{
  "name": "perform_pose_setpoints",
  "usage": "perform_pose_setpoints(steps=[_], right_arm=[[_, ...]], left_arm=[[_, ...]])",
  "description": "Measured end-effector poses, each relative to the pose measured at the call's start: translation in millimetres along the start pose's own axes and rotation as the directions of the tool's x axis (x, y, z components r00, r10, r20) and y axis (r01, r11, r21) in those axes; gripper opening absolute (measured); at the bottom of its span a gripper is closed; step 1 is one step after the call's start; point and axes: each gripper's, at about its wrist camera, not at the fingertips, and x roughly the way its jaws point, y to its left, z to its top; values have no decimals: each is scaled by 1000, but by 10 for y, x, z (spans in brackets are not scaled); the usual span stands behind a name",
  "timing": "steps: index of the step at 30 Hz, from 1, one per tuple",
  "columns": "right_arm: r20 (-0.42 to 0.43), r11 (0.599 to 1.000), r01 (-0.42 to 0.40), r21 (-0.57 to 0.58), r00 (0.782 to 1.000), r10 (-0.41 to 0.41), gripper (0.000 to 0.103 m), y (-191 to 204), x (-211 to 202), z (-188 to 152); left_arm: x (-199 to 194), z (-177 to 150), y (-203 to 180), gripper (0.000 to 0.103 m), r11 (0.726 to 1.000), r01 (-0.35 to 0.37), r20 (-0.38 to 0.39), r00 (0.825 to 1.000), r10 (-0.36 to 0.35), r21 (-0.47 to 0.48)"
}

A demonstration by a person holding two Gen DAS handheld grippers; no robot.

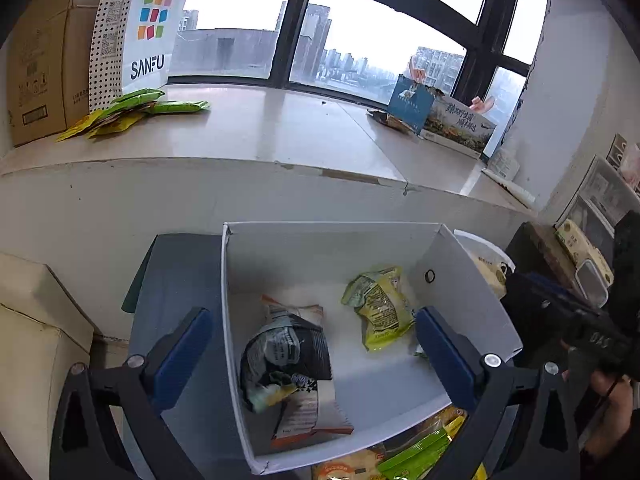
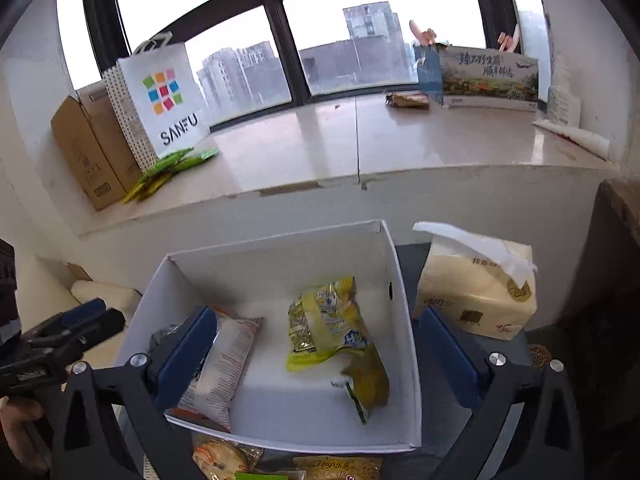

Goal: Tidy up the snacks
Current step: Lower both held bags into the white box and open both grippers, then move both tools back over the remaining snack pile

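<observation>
Hovering both tools over the open white cardboard box (image 1: 472, 272), with nothing gripped. Left gripper (image 1: 314, 346) spread wide and empty above the box floor; right gripper (image 2: 318, 344) likewise released, straddling the box's right wall.

Already lying inside: a crumpled yellow-green plastic snack bag (image 2: 332, 332) toward the right, a black-and-grey foil snack pouch (image 1: 288, 352) toward the left, and a white-and-orange printed snack packet (image 2: 224, 364) partly under it. Still outside, just beyond the near wall: several loose snack packs, among them a green stick-shaped wrapper (image 1: 416, 452) and a tan printed wrapper (image 2: 340, 468), both cut by the frame edge, so exact count and pose hard to tell.

Judged next: fetching one of those near packs. Best done by pulling one gripper back over the near rim, dropping low, and pinching a single wrapper at a flat edge, not the puffed middle, to avoid slipping or crushing. Worth lifting clear of the thin wall before crossing, then releasing in the bare patch between the pouch and the yellow-green bag. Keeping the other gripper out of the path advisable. Cream tissue pack (image 2: 476, 292) beside the box on the grey bench (image 1: 180, 272): not a snack, best left alone.
</observation>
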Motion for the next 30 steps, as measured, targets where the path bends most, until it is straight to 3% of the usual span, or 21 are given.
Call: perform_pose_setpoints(steps=[7,12,17,22,26,30], right_arm=[[42,999,-30,-25,999,31,103,94,-282,-68],[92,993,-79,-86,992,87,103,230,-643,-244],[136,979,-137,-148,978,157,103,349,-1090,-604],[182,973,-171,-153,963,198,103,343,-1472,-1041],[197,973,-178,-145,959,205,103,283,-1693,-1344],[203,982,-134,-135,966,160,103,236,-1877,-1692]], left_arm=[[-143,-133,1,103,1000,14,8,1000,-14,18],[-486,-326,-57,103,997,63,45,997,-65,48],[-869,-626,-189,103,980,175,36,983,-179,95],[-1278,-959,-376,103,963,211,58,973,-223,166],[-1528,-1181,-381,103,962,233,86,965,-247,145],[-1642,-1417,-361,103,943,322,61,943,-327,81]])
